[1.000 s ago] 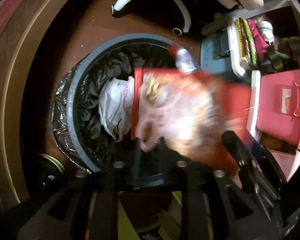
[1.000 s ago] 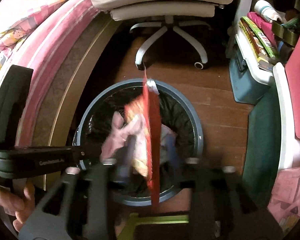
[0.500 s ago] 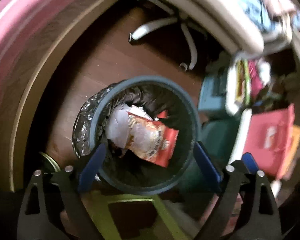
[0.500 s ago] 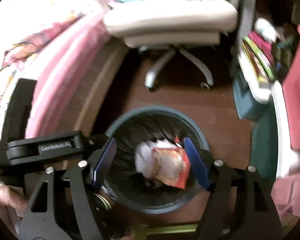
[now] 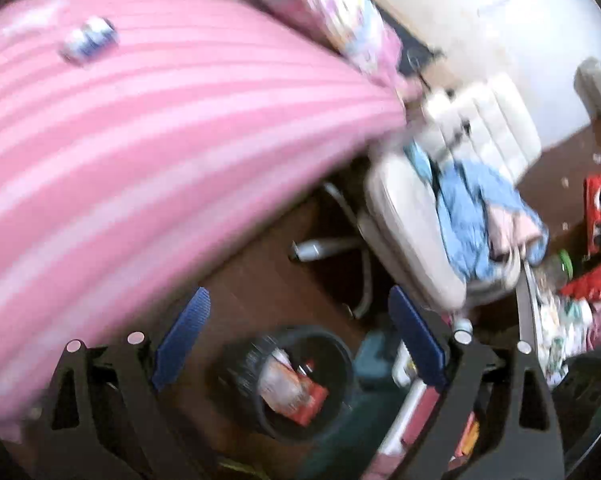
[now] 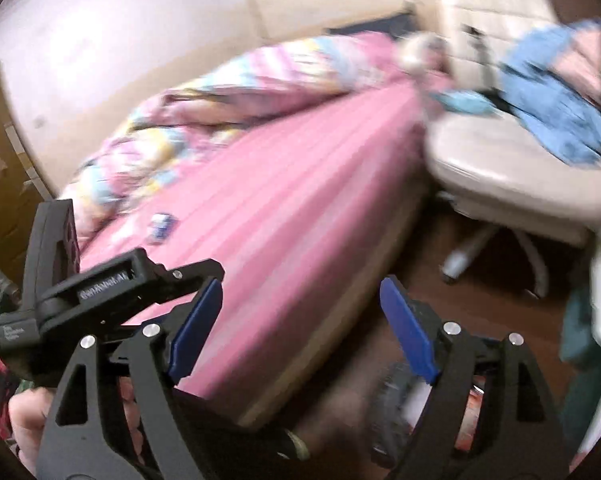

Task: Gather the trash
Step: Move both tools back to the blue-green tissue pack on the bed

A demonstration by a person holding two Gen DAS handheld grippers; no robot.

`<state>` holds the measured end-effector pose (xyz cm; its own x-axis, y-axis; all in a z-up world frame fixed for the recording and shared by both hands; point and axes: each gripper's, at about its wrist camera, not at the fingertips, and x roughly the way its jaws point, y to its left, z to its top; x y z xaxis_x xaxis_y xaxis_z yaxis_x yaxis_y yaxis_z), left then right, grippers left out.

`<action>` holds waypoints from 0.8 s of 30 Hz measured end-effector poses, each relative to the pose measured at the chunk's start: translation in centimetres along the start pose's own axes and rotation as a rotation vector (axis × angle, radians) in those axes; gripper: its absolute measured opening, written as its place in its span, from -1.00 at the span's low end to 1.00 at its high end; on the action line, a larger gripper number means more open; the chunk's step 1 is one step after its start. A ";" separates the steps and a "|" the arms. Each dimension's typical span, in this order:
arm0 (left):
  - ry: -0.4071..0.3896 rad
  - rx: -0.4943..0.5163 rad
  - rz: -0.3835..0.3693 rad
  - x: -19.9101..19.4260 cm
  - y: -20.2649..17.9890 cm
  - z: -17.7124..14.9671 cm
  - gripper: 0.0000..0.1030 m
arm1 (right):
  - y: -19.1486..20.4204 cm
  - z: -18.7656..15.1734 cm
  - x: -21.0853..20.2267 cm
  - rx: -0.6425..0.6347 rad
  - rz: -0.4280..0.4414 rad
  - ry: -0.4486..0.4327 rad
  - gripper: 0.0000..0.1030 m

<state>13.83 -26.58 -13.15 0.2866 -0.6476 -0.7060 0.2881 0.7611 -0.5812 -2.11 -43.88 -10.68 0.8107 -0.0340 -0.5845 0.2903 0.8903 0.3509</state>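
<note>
Where a second ago both grippers pinched the red snack bag over the bin, the left gripper [image 5: 298,340] now stands open and empty, the right gripper's [image 6: 300,328] fingers still spreading, empty. Crumpled, the snack bag [image 5: 296,394] lies inside the bin [image 5: 342,364] on white trash.

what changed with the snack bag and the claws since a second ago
The red snack bag was let go by both claws and now lies in the trash bin on the white trash. The left claw is open and empty; the right claw is still opening, nothing between its jaws. Both views have swung up from the bin toward the pink bed and the office chair. The bin stayed put.
</note>
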 end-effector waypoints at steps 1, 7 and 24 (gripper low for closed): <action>-0.027 -0.001 0.012 -1.4 1.3 1.1 0.72 | 1.0 0.4 0.4 -0.008 0.017 -0.001 0.60; -0.164 -0.029 0.108 -7.3 10.0 5.5 0.72 | 12.3 3.1 7.7 -0.074 0.187 0.075 0.64; -0.293 -0.078 0.310 -7.1 30.1 20.3 0.72 | 24.9 2.9 31.9 -0.182 0.188 0.132 0.64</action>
<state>39.05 0.14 -17.42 0.5994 -0.3623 -0.7138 0.0811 0.9146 -0.3961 32.50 -24.11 -18.49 0.7651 0.1881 -0.6158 0.0352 0.9427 0.3317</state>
